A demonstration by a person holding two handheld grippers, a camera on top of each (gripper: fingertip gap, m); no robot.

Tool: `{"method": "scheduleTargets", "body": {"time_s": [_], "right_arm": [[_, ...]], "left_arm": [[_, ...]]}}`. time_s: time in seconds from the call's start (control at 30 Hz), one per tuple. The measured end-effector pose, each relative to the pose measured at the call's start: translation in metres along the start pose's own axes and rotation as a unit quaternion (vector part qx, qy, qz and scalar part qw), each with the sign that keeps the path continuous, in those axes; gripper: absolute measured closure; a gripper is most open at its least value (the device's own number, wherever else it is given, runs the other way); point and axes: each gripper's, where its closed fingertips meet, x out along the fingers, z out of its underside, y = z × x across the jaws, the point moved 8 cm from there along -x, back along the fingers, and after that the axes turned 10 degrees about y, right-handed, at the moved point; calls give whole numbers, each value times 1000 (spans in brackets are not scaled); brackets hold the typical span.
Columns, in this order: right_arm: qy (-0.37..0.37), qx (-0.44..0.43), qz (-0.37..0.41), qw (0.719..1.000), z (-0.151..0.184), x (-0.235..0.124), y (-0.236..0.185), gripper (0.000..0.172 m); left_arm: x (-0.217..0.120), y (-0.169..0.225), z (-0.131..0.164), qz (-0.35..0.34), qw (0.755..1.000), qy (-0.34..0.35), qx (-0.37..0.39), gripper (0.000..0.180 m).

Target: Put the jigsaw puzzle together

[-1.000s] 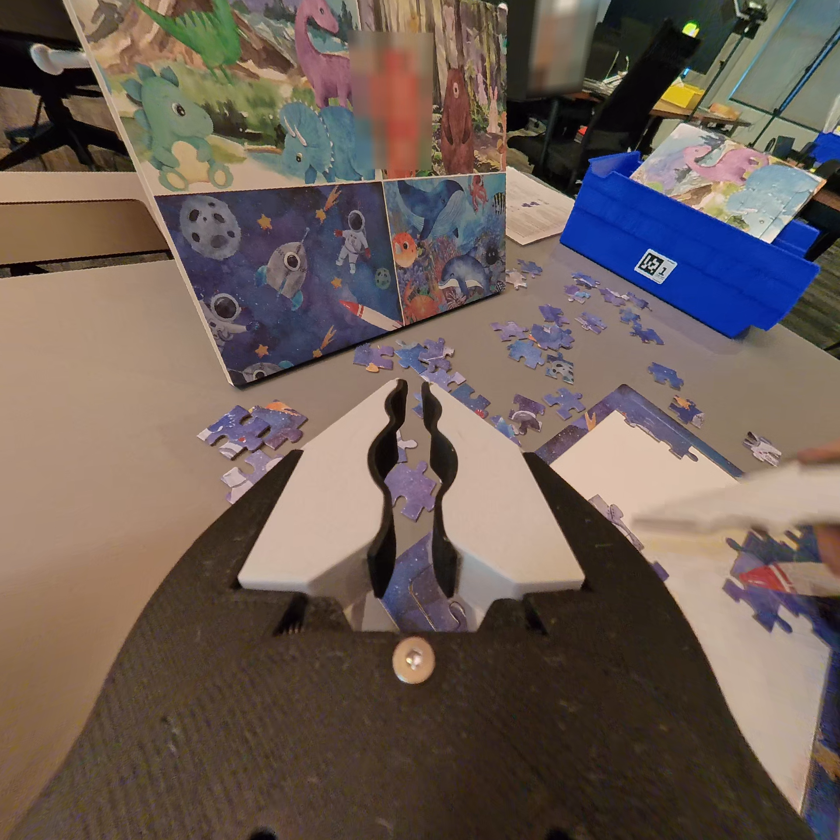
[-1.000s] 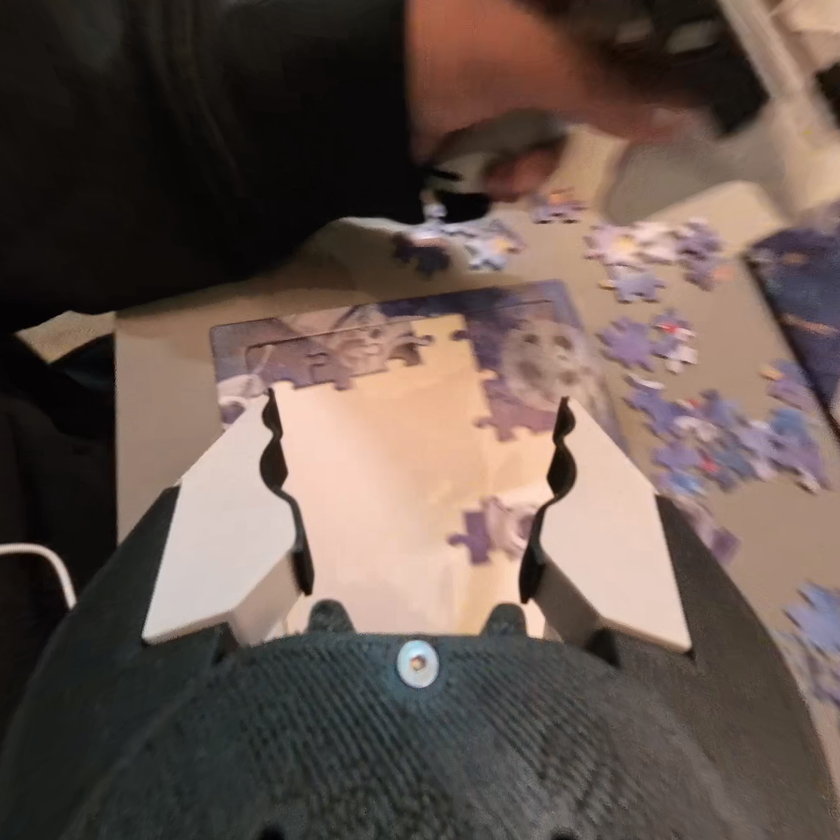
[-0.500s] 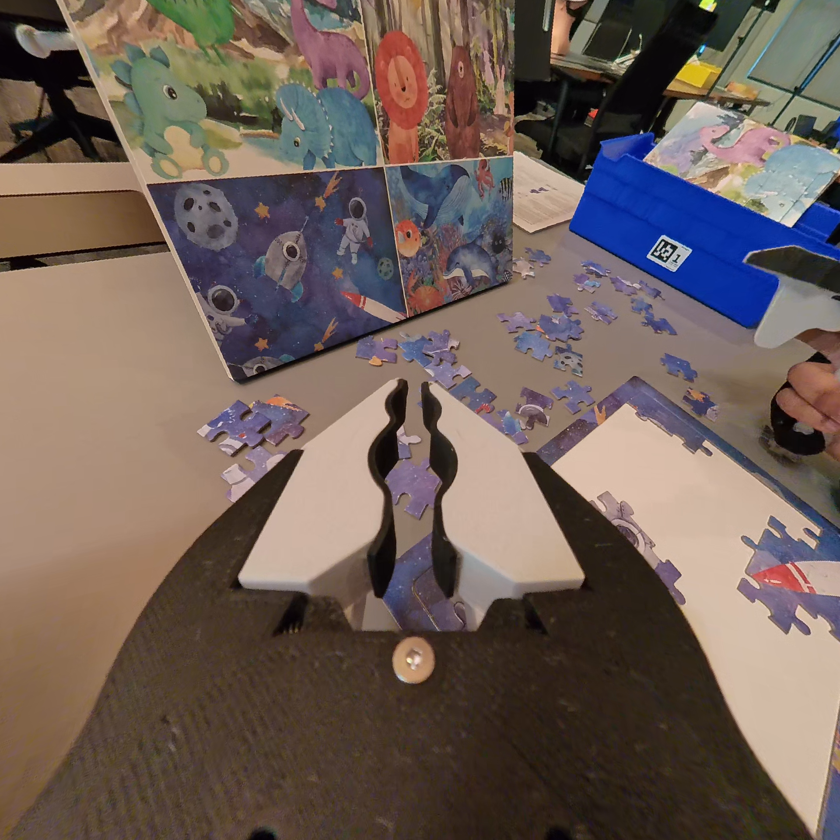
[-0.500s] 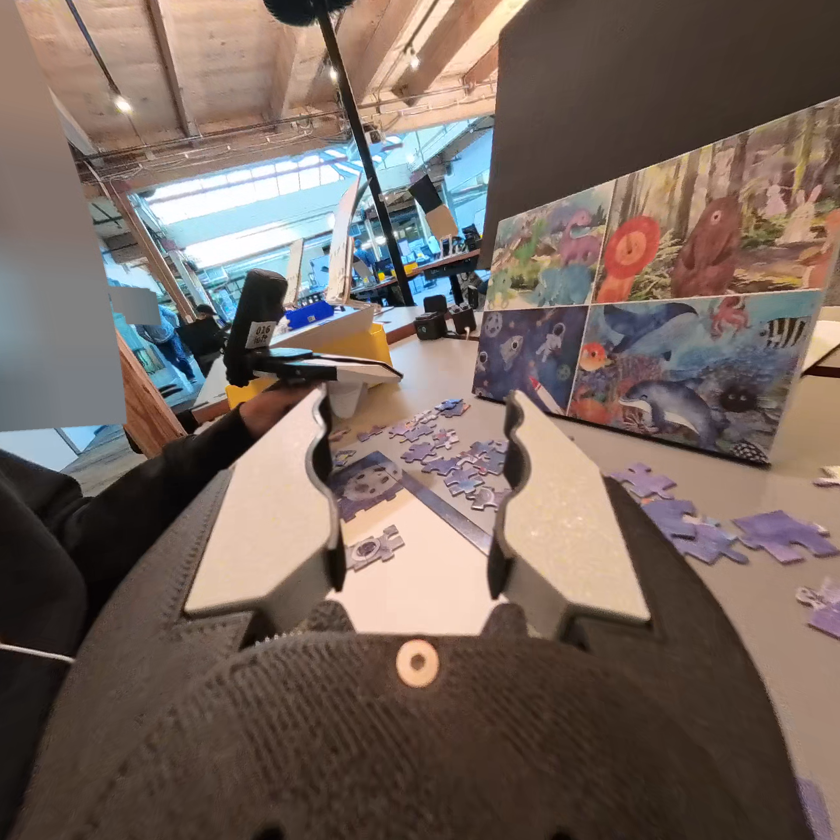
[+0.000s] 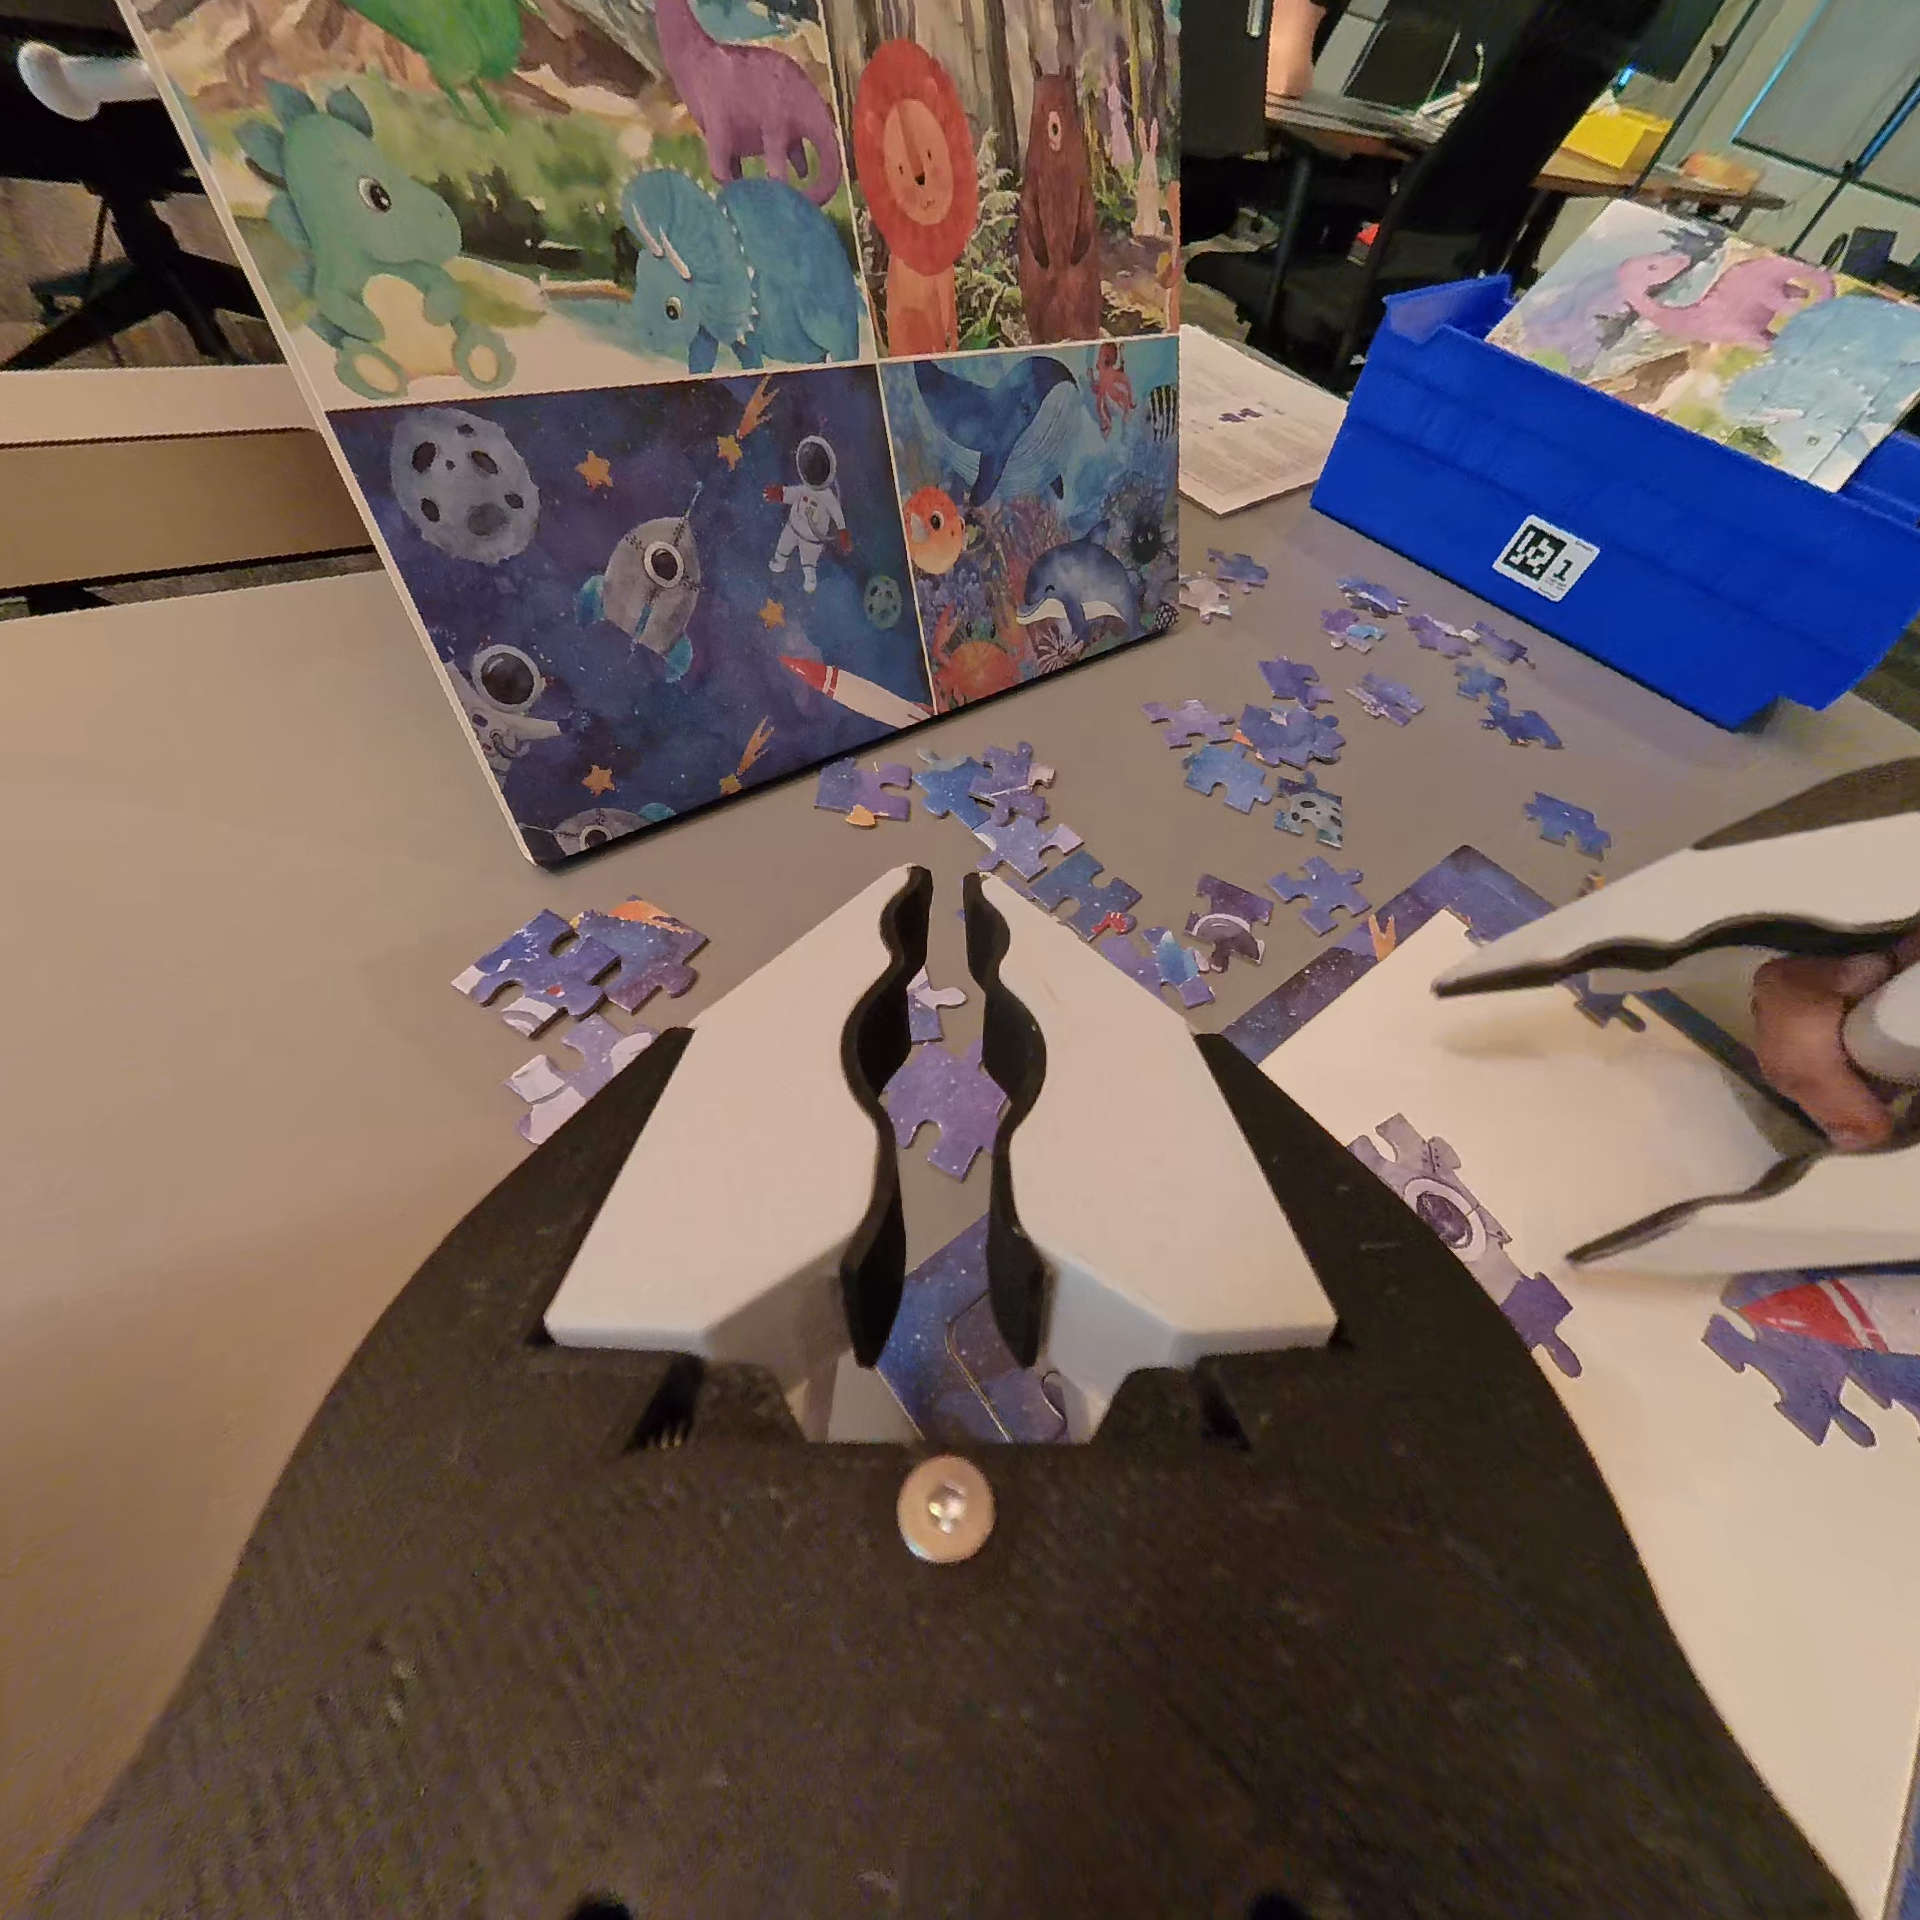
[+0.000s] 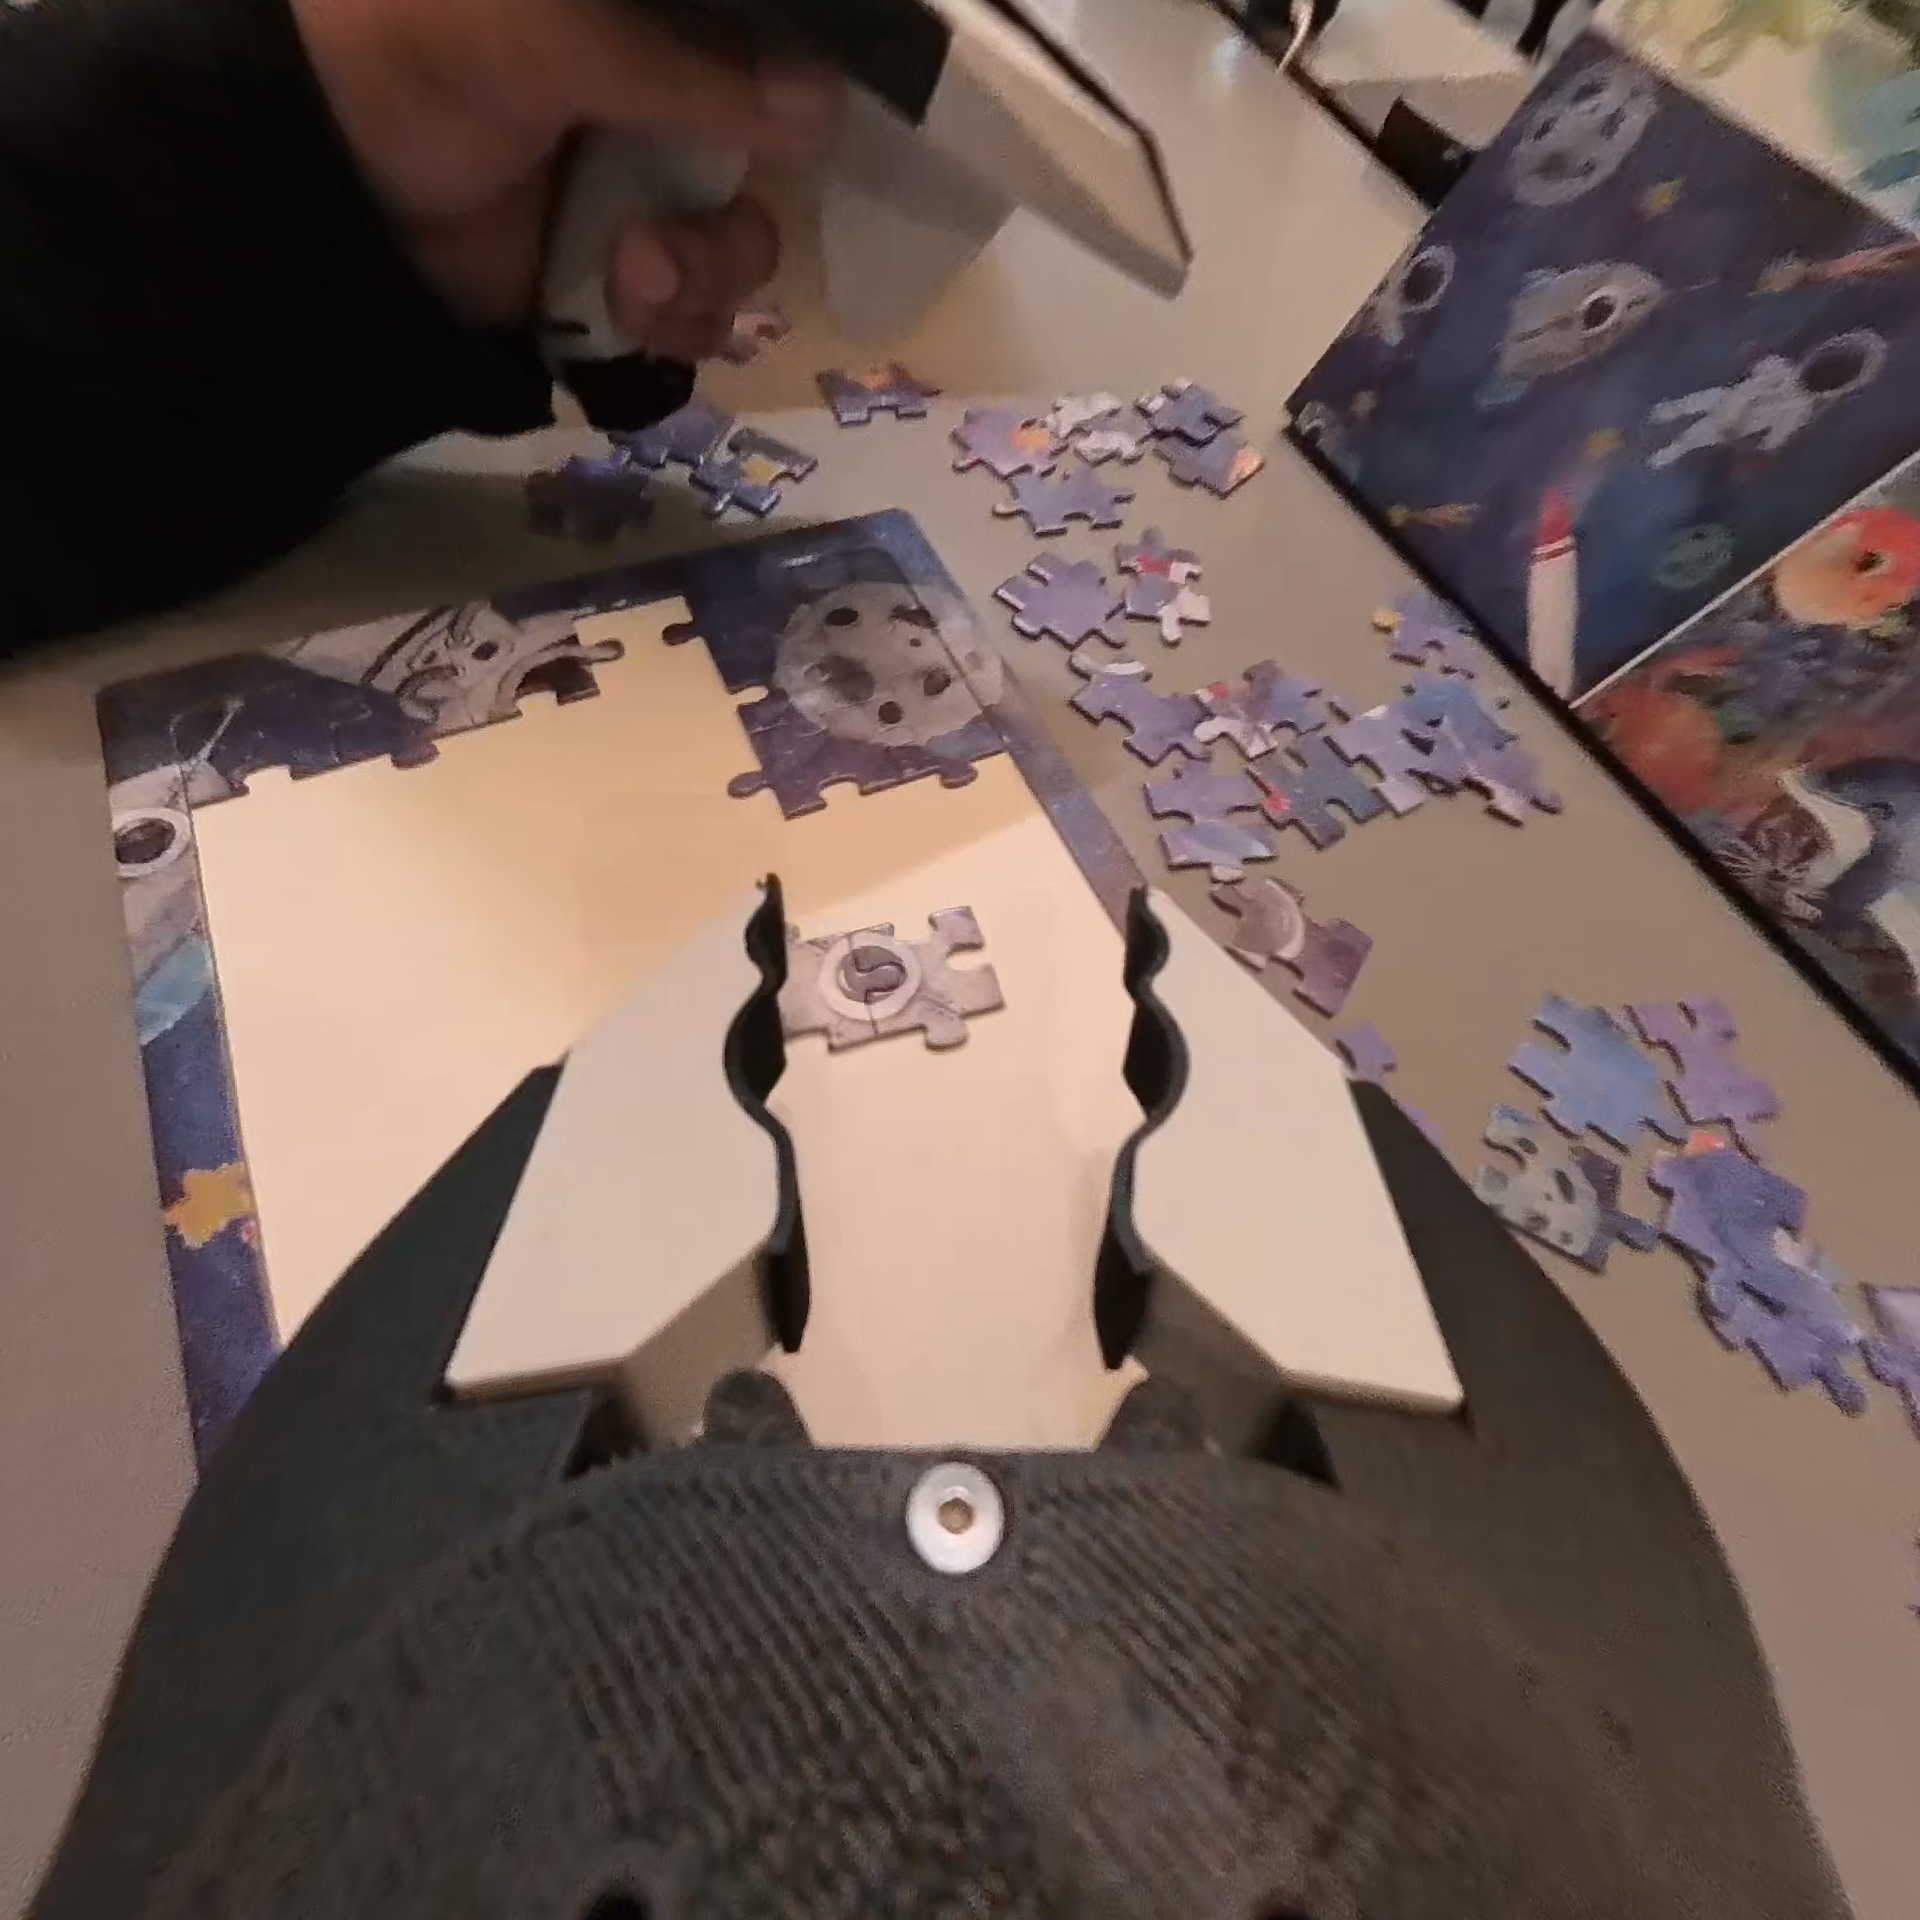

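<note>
My left gripper (image 5: 945, 883) is shut with nothing between its fingertips. It hovers over loose blue space puzzle pieces (image 5: 1039, 831) on the grey table, by the corner of the puzzle tray (image 5: 1403, 1039). My right gripper (image 6: 951, 904) is open over the tray's bare cream floor (image 6: 468, 935). A joined pair of grey pieces with a round porthole (image 6: 894, 982) lies flat on the tray between its fingers, close to the left finger (image 6: 764, 935) and not pinched. In the left wrist view the right gripper (image 5: 1507, 1122) reaches in from the right, next to that pair (image 5: 1439, 1205).
A tall picture board (image 5: 644, 582) with space, sea, dinosaur and forest panels leans behind the pieces. A blue bin (image 5: 1610, 540) holding another puzzle stands at the back right. Assembled moon pieces (image 6: 873, 665) fill the tray's far corner. Loose pieces (image 6: 1299, 748) lie scattered right of the tray. Tip to tip, the grippers are about 15 cm apart.
My right gripper swung up to look across the table, then came back down over the tray, and its jaws narrowed from wide open. My left gripper stayed shut and hardly moved.
</note>
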Motion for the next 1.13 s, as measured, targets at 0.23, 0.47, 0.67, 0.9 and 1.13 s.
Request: {"method": "scheduleTargets", "body": {"time_s": [0.23,0.47,0.67,0.9,1.13], "right_arm": [[-86,-31,21,996,13,15,-4,104],[-71,-26,37,996,14,12,2,107],[-46,-46,67,996,9,7,5,105],[87,15,106,990,-5,-22,27,108],[167,99,109,975,-4,-43,44,110]], "left_arm": [[1,0,1,0,1000,-3,2,176],[1,0,1,0,1000,-3,3,176],[0,0,0,-1,1000,-2,3,176],[0,0,-1,2,1000,1,0,176],[-1,1,-2,4,1000,5,-2,176]]}}
